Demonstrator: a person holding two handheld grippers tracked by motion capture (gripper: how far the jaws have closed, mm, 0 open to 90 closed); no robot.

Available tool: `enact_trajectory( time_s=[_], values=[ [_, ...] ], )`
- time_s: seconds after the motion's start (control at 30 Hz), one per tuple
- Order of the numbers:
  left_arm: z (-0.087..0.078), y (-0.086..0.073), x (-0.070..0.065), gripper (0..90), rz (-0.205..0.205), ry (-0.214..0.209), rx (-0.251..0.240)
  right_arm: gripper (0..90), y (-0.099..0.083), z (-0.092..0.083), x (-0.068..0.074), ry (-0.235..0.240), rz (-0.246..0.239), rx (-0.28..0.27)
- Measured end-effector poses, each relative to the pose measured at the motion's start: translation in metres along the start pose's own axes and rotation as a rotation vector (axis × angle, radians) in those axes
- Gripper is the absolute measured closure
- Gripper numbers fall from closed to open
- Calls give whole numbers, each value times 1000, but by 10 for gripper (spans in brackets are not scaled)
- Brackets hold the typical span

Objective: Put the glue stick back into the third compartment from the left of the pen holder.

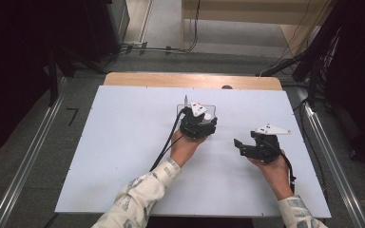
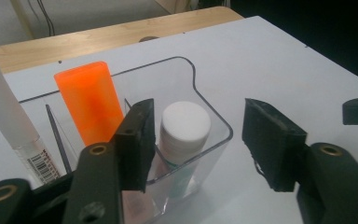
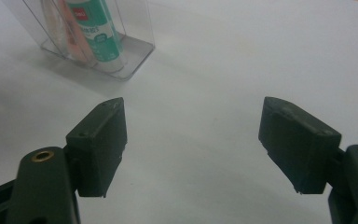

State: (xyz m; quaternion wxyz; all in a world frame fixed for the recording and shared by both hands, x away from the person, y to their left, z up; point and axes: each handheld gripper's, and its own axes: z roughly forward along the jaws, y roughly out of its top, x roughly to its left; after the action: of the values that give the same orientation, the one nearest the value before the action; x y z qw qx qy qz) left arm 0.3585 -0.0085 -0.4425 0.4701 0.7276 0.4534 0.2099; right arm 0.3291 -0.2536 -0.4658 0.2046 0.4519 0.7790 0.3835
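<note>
Where the clear plastic organizer [image 2: 214,122] stands, toward the far edge of the white table [image 1: 123,156] and near its middle, a glue stick with a white cap [image 2: 185,127] sits upright in the end compartment. Green label shows through the wall in the right gripper view [image 3: 103,29]. Beside it, next compartment over, an orange flat piece [image 2: 89,100] stands upright. A frosted tube with a barcode [image 2: 9,116] rises at the organizer's other end; whether it is inside or just beside, hard to tell from this angle.

Left gripper [image 2: 196,140] hovers directly over the glue stick's end of the organizer, jaws parted, one jaw overlapping the cap's side in view, nothing pinched between the pads. Cap looks free of both pads.

Right gripper [image 3: 193,140] rests apart, nearer the right edge of the table, jaws spread wide over bare white surface, holding nothing, aimed toward the organizer.
</note>
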Motion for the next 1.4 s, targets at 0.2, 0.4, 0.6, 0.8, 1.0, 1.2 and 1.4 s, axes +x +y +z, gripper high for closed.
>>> enact_trajectory(
  time_s=[0.2, 0.4, 0.6, 0.8, 1.0, 1.2, 1.4],
  values=[
    [-10, -1, -1, 364, -6, -19, -20, 220, 0, 1, 0, -1, 0, 5],
    [-22, -4, -2, 311, -2, -25, -27, 220, 0, 1, 0, -2, 5, 5],
    [-38, -11, 5, 248, -15, -15, -32, 220, 0, 0, 0, -7, 10, 4],
    [-53, -18, 18, 238, -34, -3, -43, 220, -1, 1, 0, -9, 1, 4],
    [-69, -28, 31, 237, -46, 17, -58, 220, -1, 1, 1, -12, -1, 10],
    [-82, -38, 45, 231, -68, 41, -53, 220, -2, 1, 1, -15, 4, 12],
    [-86, -46, 53, 230, -85, 57, -45, 220, -2, 1, 1, -17, 1, 12]
  ],
)
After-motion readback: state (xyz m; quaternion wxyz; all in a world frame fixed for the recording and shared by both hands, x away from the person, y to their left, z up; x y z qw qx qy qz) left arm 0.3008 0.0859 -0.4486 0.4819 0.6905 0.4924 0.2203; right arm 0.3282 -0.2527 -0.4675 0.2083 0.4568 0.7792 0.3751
